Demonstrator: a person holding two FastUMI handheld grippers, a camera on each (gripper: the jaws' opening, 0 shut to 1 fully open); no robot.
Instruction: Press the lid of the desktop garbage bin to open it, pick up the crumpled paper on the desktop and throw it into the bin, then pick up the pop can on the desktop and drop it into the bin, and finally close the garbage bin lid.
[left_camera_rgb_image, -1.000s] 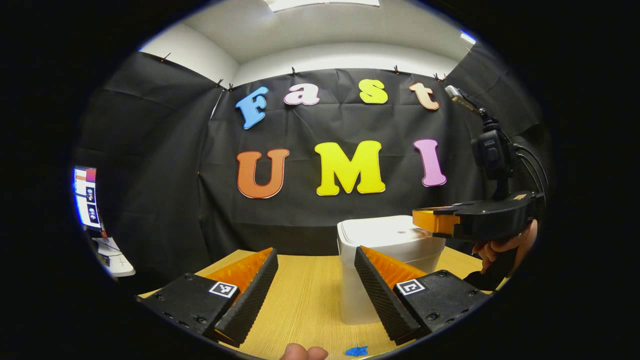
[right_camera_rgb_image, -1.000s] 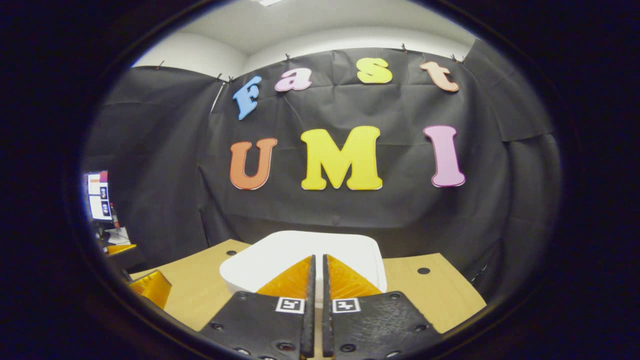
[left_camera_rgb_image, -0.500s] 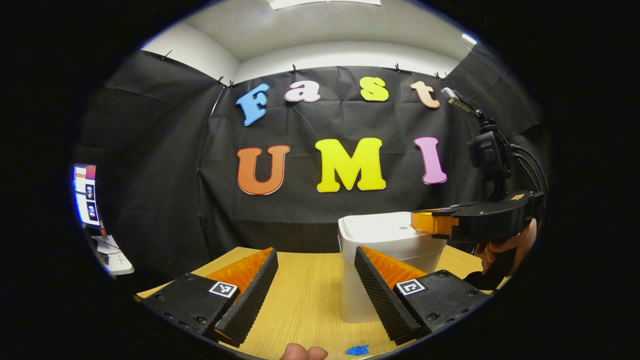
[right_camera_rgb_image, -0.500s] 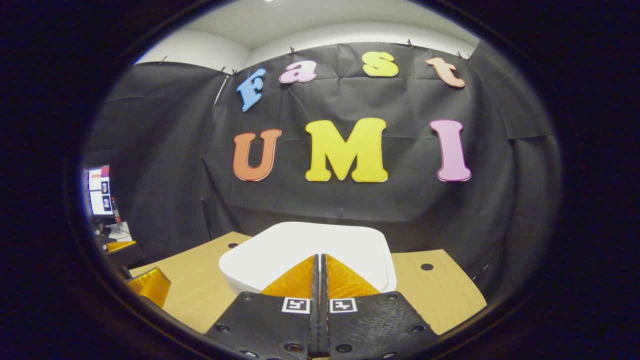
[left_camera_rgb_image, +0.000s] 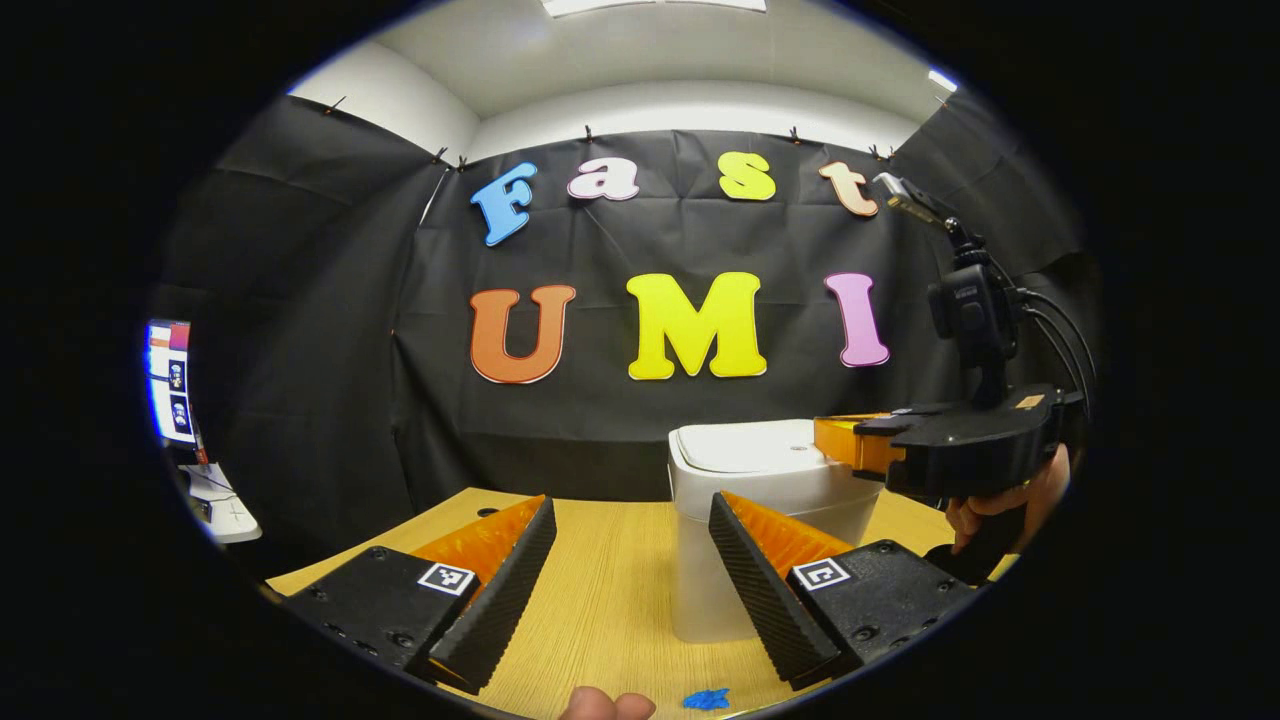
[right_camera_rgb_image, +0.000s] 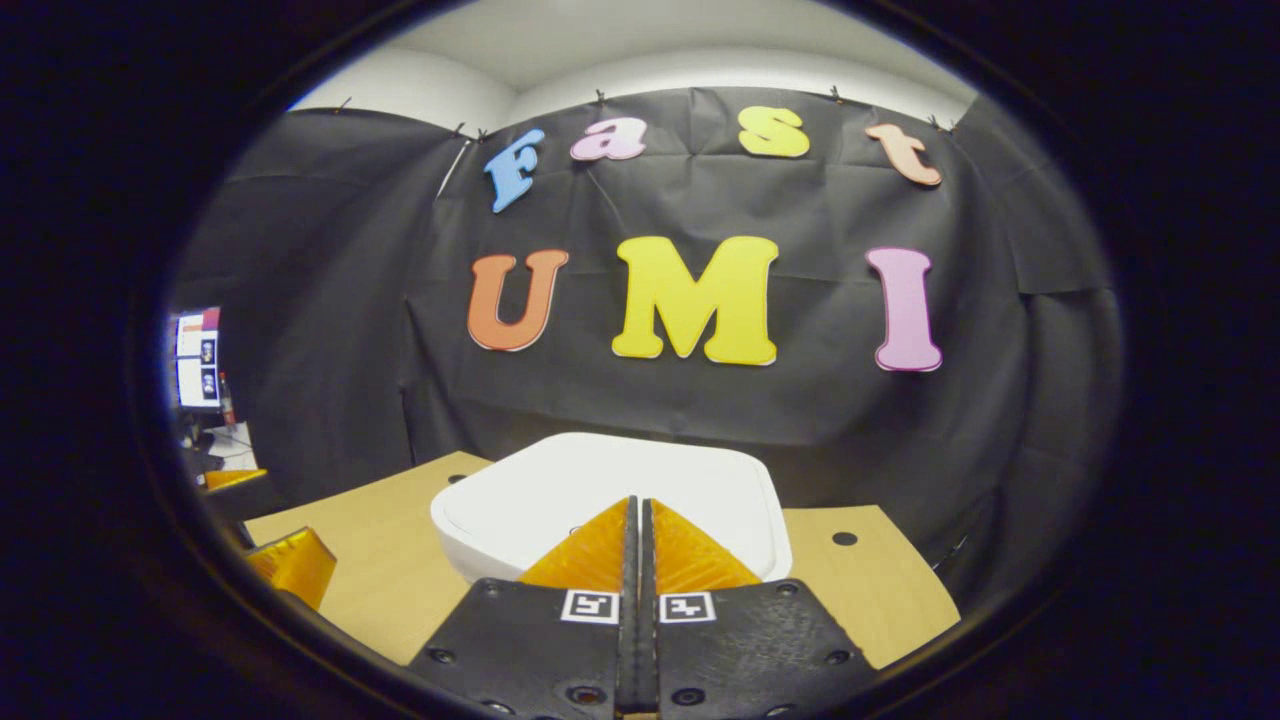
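Observation:
The white garbage bin (left_camera_rgb_image: 740, 560) stands on the wooden table with its lid (left_camera_rgb_image: 740, 446) down flat. My right gripper (left_camera_rgb_image: 822, 437), held by a hand (left_camera_rgb_image: 1000, 500), reaches in from the right, its tips over the lid's right edge. In the right gripper view, my right gripper (right_camera_rgb_image: 637, 502) is shut with nothing between its fingers, its tips low over the white lid (right_camera_rgb_image: 540, 490); I cannot tell whether they touch it. My left gripper (left_camera_rgb_image: 630, 510) stands open in front of the bin, close to the table, holding nothing. One of its fingers (right_camera_rgb_image: 290, 565) shows at the lower left.
The wooden table (left_camera_rgb_image: 610, 600) runs back to the black cloth wall. A small blue scrap (left_camera_rgb_image: 706, 700) lies near the front edge beside a fingertip (left_camera_rgb_image: 605, 706). A lit monitor (left_camera_rgb_image: 168, 385) stands at far left. The table has small holes (right_camera_rgb_image: 844, 538).
My right gripper's fingers have gone from a thin gap to fully shut, and it has shifted slightly left over the lid. The left gripper has barely moved.

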